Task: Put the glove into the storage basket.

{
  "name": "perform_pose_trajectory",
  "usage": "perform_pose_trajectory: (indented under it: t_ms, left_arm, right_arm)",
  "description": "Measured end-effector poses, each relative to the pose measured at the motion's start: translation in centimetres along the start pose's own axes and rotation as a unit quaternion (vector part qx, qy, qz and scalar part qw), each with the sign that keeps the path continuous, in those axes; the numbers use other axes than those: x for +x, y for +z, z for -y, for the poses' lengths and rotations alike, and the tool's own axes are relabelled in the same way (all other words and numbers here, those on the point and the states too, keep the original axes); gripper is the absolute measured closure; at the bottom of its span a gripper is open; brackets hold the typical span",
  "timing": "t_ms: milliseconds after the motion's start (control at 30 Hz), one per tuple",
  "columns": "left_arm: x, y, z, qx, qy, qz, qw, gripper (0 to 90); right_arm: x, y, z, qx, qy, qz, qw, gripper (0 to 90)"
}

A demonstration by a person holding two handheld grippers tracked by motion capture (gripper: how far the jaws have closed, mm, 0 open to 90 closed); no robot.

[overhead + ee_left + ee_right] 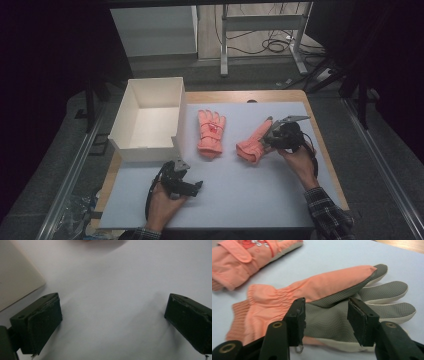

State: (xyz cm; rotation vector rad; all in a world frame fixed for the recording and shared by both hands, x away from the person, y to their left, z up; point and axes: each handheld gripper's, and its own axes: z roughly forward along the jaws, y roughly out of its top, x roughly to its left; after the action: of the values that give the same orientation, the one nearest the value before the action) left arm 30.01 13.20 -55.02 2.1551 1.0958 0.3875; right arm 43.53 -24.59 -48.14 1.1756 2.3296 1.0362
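Two salmon-pink gloves lie on a pale mat (240, 190). The left glove (210, 131) lies back up, fingers pointing away, and also shows in the right gripper view (244, 255). The right glove (251, 144) lies slanted with its grey palm up (324, 287). My right gripper (266, 141) is at that glove's finger side. Its jaws stand apart over the palm (327, 312), the fabric between them flat and unpinched. My left gripper (192, 188) rests low over bare mat near the front, jaws wide apart with nothing between them (112, 315).
A white open box (145, 146) stands at the mat's left rear, its corner close to the left gripper (15, 277). The wooden table edge (322, 140) runs along the right. Beyond the table are a metal frame and cables on the floor.
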Motion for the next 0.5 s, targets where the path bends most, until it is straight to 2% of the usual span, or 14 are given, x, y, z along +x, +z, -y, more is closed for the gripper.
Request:
perform_pose_trajectory:
  t_ms: [100,133,300,500]
  left_arm:
    - [0.0,0.0,0.0,0.000,0.000,0.000,1.0000,1.0]
    - [0.0,0.0,0.0,0.000,0.000,0.000,1.0000,1.0]
    - [0.0,0.0,0.0,0.000,0.000,0.000,1.0000,1.0]
    - [0.0,0.0,0.0,0.000,0.000,0.000,1.0000,1.0]
  right_arm:
    - [-0.1,0.5,0.0,0.003,0.005,0.008,0.9999,44.9]
    - [-0.3,0.9,0.1,0.010,0.008,0.021,0.9997,43.6]
    - [-0.6,1.6,0.3,0.020,0.013,0.030,0.9993,43.4]
    - [-0.2,2.5,0.7,0.031,0.007,0.042,0.9986,50.0]
